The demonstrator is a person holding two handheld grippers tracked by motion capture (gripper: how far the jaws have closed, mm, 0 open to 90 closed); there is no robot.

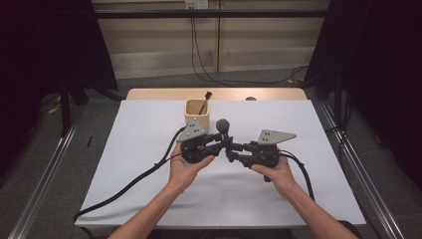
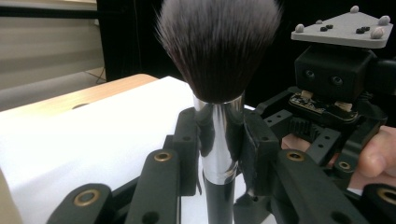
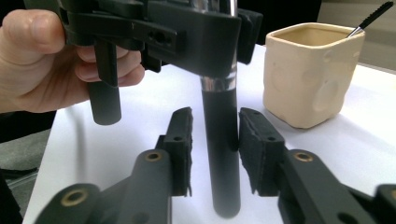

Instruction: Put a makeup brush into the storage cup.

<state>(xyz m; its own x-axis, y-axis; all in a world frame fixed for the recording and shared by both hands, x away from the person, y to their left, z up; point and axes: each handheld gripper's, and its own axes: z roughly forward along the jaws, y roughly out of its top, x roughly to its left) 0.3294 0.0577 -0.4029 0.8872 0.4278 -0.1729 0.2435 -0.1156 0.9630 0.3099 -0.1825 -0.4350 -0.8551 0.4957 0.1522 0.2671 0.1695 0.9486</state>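
A makeup brush (image 1: 222, 124) with a dark bushy head (image 2: 219, 46), a silver ferrule and a black handle (image 3: 219, 140) stands upright above the middle of the table. My left gripper (image 1: 225, 141) is shut on the ferrule (image 2: 219, 149), its pads pressed against both sides. From the other side my right gripper (image 1: 231, 148) is open around the lower handle (image 3: 215, 149), with a narrow gap at its left pad (image 3: 182, 149). Each gripper is held in a hand, and the two face each other.
A cream square cup (image 1: 197, 115) (image 3: 308, 74) stands just behind the grippers with a thin black wand (image 1: 205, 101) leaning in it. The white table top (image 1: 149, 149) reaches a wooden strip (image 1: 214, 93) at the back. Cables trail off toward the front on both sides.
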